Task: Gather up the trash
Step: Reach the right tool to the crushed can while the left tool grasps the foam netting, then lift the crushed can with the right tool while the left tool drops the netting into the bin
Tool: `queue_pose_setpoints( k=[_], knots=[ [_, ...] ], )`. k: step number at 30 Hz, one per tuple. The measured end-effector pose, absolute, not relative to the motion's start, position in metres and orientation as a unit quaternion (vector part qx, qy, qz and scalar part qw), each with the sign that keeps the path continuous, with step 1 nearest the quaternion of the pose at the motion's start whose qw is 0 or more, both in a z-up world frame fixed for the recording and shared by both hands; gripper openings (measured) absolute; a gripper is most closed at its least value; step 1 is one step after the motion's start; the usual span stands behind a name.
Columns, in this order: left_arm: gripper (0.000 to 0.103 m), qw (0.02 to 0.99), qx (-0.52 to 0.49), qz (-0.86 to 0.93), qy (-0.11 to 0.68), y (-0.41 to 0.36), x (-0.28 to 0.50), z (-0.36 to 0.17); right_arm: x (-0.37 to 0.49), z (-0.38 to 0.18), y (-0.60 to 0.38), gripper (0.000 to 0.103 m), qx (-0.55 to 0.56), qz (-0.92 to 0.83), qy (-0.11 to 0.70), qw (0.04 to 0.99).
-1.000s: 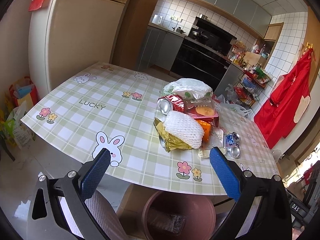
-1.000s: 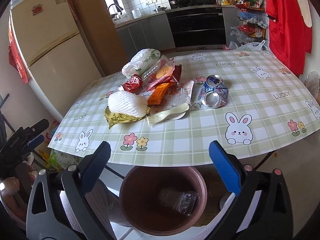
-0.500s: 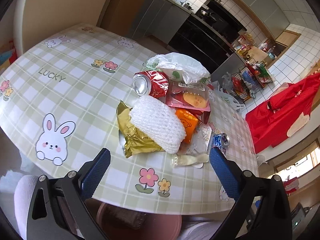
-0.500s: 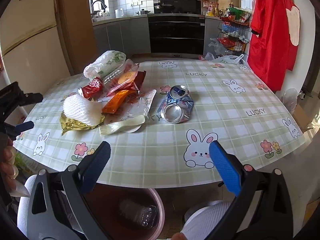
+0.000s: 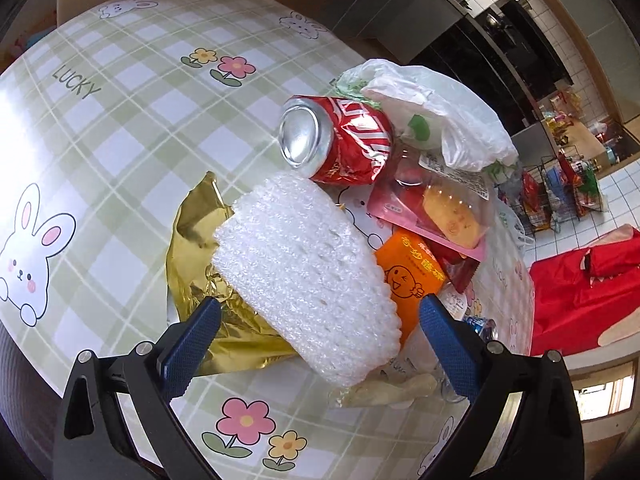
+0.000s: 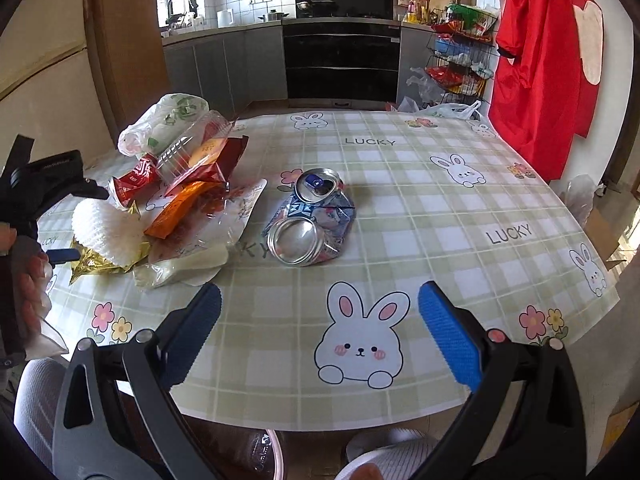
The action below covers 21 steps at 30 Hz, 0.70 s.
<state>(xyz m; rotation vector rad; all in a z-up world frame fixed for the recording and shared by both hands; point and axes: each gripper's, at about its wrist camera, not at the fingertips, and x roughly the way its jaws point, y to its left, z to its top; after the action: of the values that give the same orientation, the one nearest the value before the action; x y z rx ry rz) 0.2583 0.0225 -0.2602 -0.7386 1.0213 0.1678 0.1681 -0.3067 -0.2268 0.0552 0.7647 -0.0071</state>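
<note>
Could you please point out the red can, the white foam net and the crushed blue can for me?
red can [image 5: 302,140]: left wrist view, silver end.
white foam net [image 5: 304,280]: left wrist view, middle.
crushed blue can [image 6: 294,240]: right wrist view, round base.

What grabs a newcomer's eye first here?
The white foam fruit net fills the left wrist view, lying on gold foil right between the open left gripper fingers, with a red soda can on its side behind. In the right wrist view, a crushed blue can lies alone mid-table, beyond the open right gripper.
</note>
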Motion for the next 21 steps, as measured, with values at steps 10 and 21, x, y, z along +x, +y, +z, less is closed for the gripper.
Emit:
queue_pose_setpoints(
  k=[10, 21],
  knots=[
    [0.032, 0.826, -0.333, 0.029, 0.455, 0.034, 0.249, -0.25, 0.22, -0.233, -0.333, 0.097, 0.066, 0.035, 0.397, 0.915],
    [0.031, 0.891, -0.235, -0.104, 0.374, 0.027, 0.209, -0.183, 0.32, -0.25, -0.313, 0.073, -0.054, 0.099, 0.438, 0.892]
  ],
)
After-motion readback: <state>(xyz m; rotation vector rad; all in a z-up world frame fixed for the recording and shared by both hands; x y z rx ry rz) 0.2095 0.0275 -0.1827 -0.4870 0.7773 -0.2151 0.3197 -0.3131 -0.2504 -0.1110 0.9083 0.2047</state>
